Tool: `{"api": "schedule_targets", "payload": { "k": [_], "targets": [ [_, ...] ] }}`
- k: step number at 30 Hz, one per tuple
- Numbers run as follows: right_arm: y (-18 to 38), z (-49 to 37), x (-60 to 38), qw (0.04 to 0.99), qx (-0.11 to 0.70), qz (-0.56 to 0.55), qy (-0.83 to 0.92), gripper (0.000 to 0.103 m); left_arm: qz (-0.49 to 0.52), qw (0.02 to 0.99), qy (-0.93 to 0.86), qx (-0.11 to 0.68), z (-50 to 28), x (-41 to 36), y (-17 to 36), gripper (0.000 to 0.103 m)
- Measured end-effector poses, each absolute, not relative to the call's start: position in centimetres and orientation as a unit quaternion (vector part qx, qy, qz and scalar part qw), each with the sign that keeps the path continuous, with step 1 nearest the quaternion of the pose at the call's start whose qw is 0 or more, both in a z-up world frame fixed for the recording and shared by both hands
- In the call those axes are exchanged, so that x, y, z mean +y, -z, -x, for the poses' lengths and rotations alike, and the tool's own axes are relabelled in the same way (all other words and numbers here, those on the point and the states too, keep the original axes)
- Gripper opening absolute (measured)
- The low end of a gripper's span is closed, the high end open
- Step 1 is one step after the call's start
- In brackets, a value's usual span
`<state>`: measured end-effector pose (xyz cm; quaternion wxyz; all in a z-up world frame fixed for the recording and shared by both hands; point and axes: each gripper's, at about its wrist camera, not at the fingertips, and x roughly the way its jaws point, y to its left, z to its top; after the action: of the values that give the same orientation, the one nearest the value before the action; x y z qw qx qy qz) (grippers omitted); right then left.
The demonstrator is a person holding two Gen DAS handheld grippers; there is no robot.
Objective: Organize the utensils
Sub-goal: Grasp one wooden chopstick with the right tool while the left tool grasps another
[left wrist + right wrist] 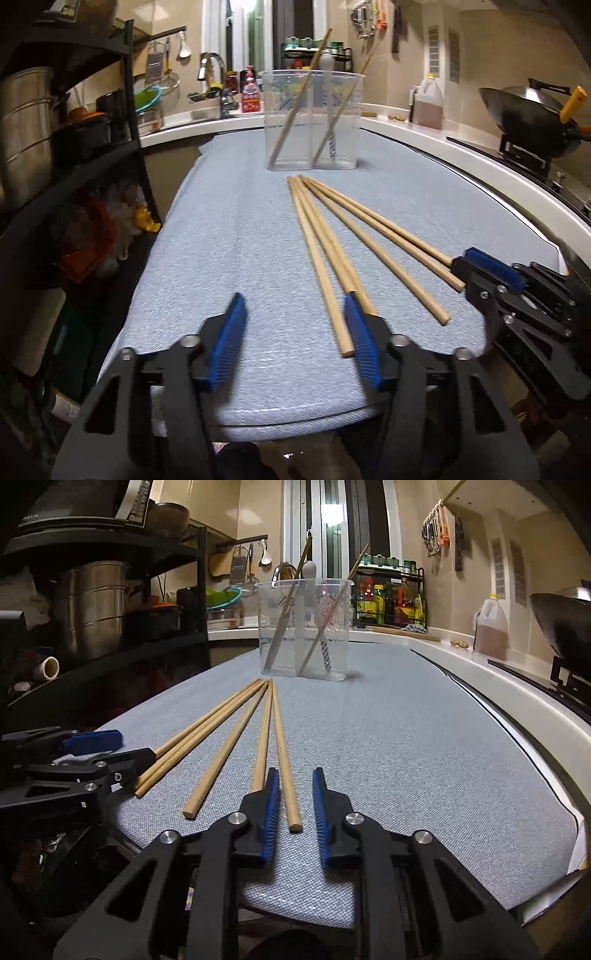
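At lower centre of both views, the left gripper (294, 297) and right gripper (295, 771) stand open. Each straddles an ungripped chopstick (283, 757) on the cloth (221, 240), likely for transfer to the container (312, 122) at upper centre.

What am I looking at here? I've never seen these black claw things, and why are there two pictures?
There is no robot: a person holds a black two-finger gripper with blue pads in each hand. Each carries a camera looking along its fingers, so one picture is from the left gripper, the other from the right gripper. Five loose wooden chopsticks lie on a grey-blue cloth surface; a clear plastic container behind holds two more. Nothing is held: one chopstick lies between the right gripper's open pads.
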<state>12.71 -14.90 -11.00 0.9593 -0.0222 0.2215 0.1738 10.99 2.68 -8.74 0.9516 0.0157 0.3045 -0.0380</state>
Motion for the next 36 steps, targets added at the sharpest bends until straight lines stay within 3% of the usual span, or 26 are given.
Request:
{"api": "schedule_targets", "payload": {
  "k": [4,5,17,36],
  "targets": [
    [11.0,-12.7,-15.2,0.957,0.223,0.005,-0.185,0.007,-0.025,0.95,0.059,0.306,-11.2,1.8,8.6,0.012],
    [10.9,-12.8,-15.2,0.956,0.227,0.003,-0.188,0.007,-0.025,0.948,0.064,0.31,-11.3,1.6,8.5,0.009],
    [9.6,-11.5,-15.6,0.946,0.261,0.004,-0.192,0.007,-0.005,0.943,0.062,0.326,-10.2,2.3,7.3,0.008],
    [1.2,-9.9,-16.3,0.968,0.17,-0.006,-0.185,0.006,-0.014,0.972,0.068,0.226,-8.8,3.8,-1.2,0.002]
  ]
}}
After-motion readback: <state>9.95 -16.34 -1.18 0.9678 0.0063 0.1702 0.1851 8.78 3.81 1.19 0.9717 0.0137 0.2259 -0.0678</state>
